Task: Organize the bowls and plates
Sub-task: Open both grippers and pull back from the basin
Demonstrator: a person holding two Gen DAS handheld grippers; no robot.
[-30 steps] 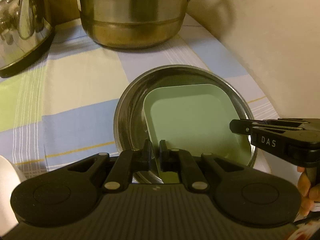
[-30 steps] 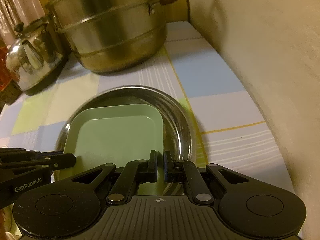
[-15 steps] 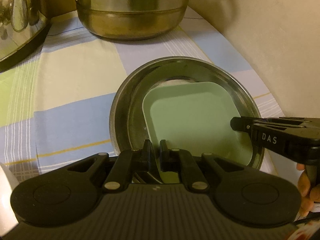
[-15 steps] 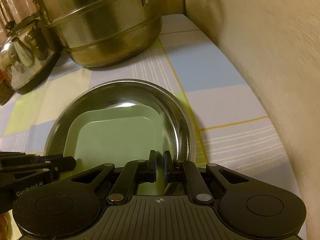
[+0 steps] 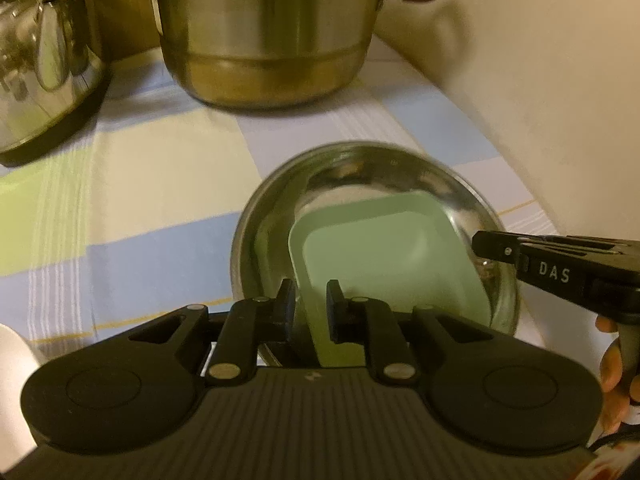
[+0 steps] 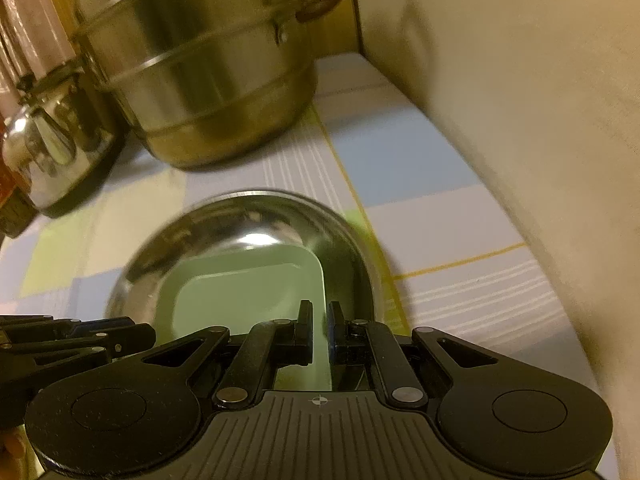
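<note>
A pale green square plate (image 5: 380, 248) lies tilted inside a round steel bowl (image 5: 360, 148) on the checked cloth. My left gripper (image 5: 311, 308) straddles the plate's near left rim. Its jaws are opening, and the rim stands between them with a small gap. In the right wrist view the same green plate (image 6: 240, 296) sits in the steel bowl (image 6: 256, 194). My right gripper (image 6: 320, 320) is shut on the plate's near right rim. Each gripper shows in the other's view: the right gripper (image 5: 478, 246) at the right edge, the left gripper (image 6: 148, 334) at the lower left.
A large steel pot (image 5: 264, 40) with brown handles stands behind the bowl, a shiny kettle (image 5: 40, 60) to its left. A cream wall (image 5: 540, 80) runs close along the right. A white object (image 5: 12, 360) shows at the lower left, a hand (image 5: 612, 380) at the lower right.
The left gripper's jaws have parted a little around the plate's rim. The green plate now sits more tilted in the bowl. The right view has rolled slightly.
</note>
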